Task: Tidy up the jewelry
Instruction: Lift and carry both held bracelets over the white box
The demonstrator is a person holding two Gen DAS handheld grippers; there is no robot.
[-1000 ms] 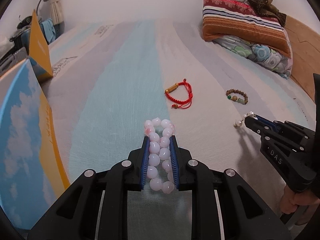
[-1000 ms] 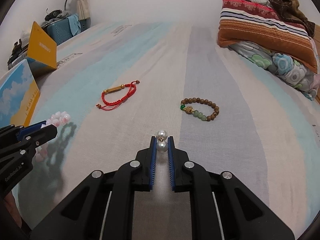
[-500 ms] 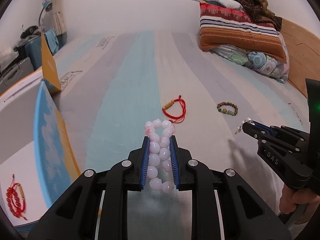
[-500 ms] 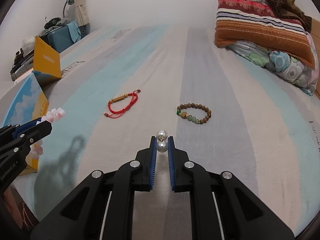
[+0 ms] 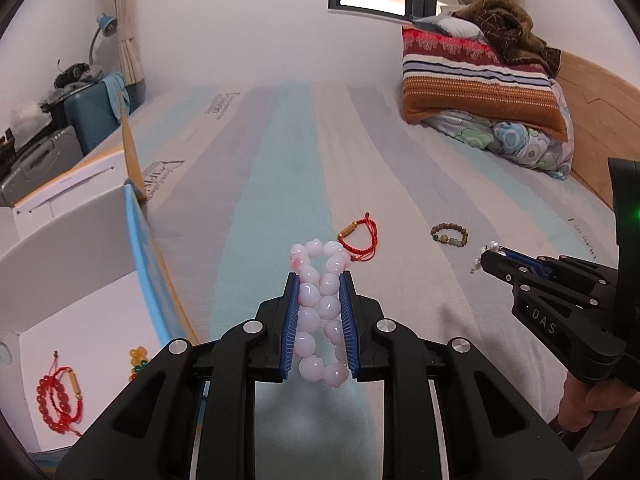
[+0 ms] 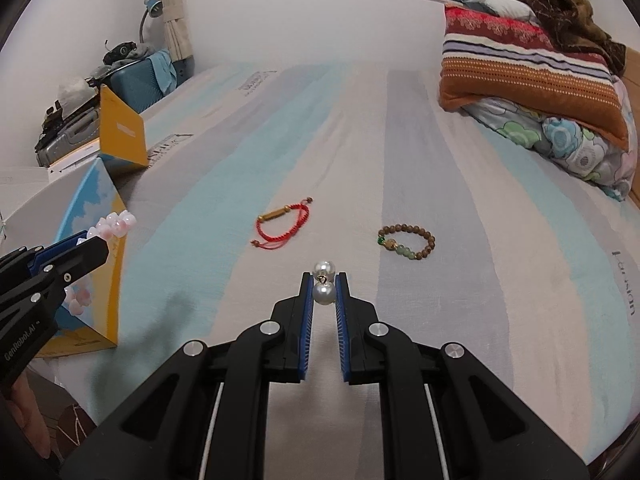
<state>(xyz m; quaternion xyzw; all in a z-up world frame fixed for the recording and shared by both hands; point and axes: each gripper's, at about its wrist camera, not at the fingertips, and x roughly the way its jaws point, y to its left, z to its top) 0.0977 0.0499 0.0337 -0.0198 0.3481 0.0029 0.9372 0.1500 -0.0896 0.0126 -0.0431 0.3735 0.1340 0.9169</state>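
My left gripper point(image 5: 319, 280) is shut on a pink bead bracelet point(image 5: 318, 312), held in the air above the bed next to the open box point(image 5: 80, 312); it also shows at the left in the right wrist view point(image 6: 94, 240). My right gripper point(image 6: 324, 278) is shut on a pearl earring point(image 6: 324, 292), held above the bed; it also shows in the left wrist view point(image 5: 490, 258). A red cord bracelet point(image 6: 282, 222) and a brown bead bracelet point(image 6: 406, 242) lie on the striped bedsheet ahead.
Inside the white box lie a red bead bracelet point(image 5: 58, 396) and a yellow-green bead piece point(image 5: 138, 362). Its blue-and-yellow lid point(image 6: 94, 200) stands open. Pillows point(image 6: 532, 76) are stacked at the far right. A suitcase point(image 5: 94, 116) and clutter stand at the far left.
Both grippers have risen and pulled back from the bed. The left one has shifted left, so the inside of the white box with its jewelry has come into view.
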